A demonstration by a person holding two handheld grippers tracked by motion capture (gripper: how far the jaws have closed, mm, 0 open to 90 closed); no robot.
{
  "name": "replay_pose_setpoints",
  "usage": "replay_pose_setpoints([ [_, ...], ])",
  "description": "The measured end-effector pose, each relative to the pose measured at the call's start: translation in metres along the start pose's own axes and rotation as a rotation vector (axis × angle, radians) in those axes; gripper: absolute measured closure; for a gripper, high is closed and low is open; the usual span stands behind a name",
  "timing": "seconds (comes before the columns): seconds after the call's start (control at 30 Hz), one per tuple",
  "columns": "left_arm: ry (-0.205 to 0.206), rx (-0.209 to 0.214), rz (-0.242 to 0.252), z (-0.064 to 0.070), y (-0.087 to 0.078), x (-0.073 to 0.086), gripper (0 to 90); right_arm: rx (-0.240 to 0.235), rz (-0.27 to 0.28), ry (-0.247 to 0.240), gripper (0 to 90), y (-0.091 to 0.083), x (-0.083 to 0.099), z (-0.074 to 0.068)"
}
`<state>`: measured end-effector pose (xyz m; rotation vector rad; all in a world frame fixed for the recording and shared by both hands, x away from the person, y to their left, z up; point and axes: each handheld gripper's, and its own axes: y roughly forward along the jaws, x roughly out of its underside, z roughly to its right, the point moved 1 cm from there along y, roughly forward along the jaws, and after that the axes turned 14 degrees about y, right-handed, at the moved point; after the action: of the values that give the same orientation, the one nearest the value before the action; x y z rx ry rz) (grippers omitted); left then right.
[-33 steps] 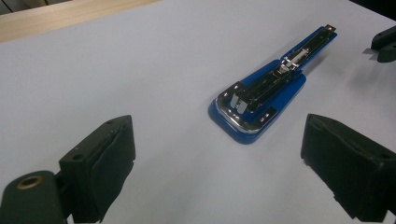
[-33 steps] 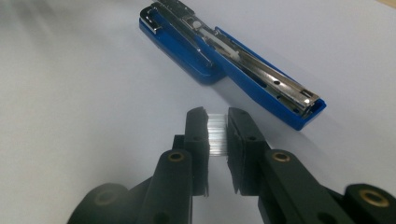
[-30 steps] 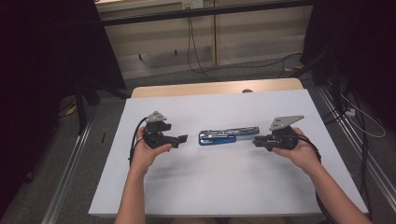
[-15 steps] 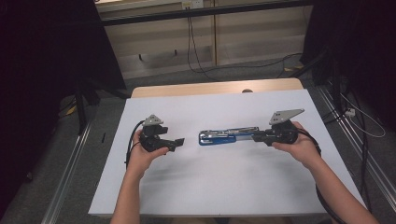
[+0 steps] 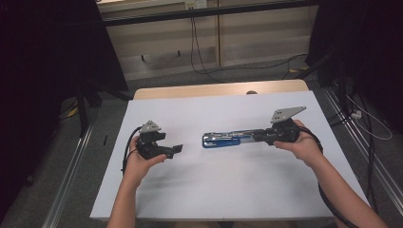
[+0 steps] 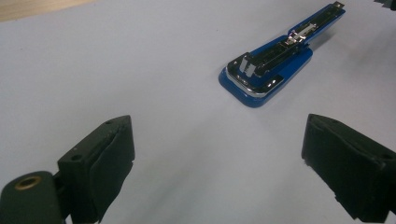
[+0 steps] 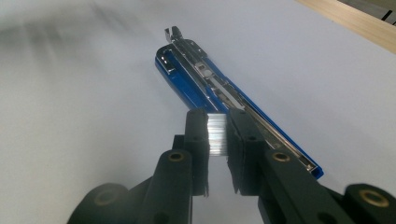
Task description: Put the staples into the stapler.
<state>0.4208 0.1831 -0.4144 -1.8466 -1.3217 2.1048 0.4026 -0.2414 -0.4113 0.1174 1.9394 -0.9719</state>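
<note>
A blue stapler point(image 5: 222, 139) lies swung open flat on the white table top point(image 5: 228, 185), its metal staple channel facing up. In the right gripper view the stapler point(image 7: 196, 77) stretches away from me. My right gripper point(image 7: 217, 128) is shut on a silvery strip of staples point(image 7: 216, 135), held just over the near end of the channel. From above, the right gripper point(image 5: 260, 137) overlaps the stapler's right end. My left gripper point(image 5: 177, 149) rests open a short way left of the stapler point(image 6: 268, 70), which lies beyond its wide-apart jaws point(image 6: 217, 154), with nothing between them.
A bare wooden strip point(image 5: 214, 89) runs along the table's far edge. Metal rails point(image 5: 71, 185) flank both sides, and cables point(image 5: 247, 66) lie on the floor behind. Bare white surface spreads in front of both hands.
My right gripper has moved left with the staple strip, from beside the stapler's right end to over it. The left gripper drifted slightly left and stays open.
</note>
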Motion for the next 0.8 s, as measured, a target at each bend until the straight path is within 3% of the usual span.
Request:
replay_pose_setpoints([
  [0.8, -0.006, -0.02, -0.02, 0.003, -0.013, 0.019, 9.4, -0.035, -0.017, -0.021, 79.2, 0.013, -0.015, 0.006],
])
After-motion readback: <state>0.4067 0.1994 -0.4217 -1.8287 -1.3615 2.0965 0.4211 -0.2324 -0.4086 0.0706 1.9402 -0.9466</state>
